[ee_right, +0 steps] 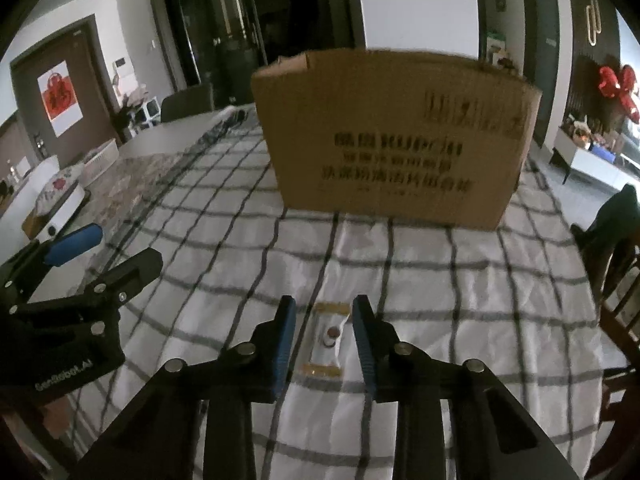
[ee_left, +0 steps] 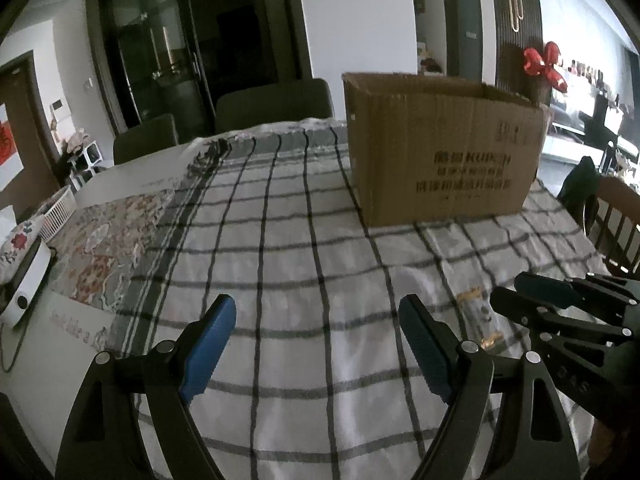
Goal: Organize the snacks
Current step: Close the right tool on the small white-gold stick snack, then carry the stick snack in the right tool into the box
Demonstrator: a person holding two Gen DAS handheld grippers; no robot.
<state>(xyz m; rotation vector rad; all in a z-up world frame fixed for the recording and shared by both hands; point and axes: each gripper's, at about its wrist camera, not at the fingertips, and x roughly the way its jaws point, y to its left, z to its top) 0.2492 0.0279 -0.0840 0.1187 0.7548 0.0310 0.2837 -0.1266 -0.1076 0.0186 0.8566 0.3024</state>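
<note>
White snack packet (ee_right: 326, 338) lies flat on the checked cloth (ee_right: 440, 280), mid-counter, between the right tool's (ee_right: 324, 320) narrowed, untouching pads. Left tool (ee_left: 316, 320) released, empty; cardboard box (ee_right: 392, 136) behind.

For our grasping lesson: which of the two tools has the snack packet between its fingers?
The right tool: the snack packet lies between its narrowed fingers. The left tool gapes over bare cloth.

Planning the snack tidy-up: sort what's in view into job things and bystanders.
Job:
- snack packet, on the checked cloth between the right gripper's fingers
- cardboard box, likely the container
- left gripper, open over bare cloth

Bystanders:
- floral cloth
- chairs
- red bow
</note>
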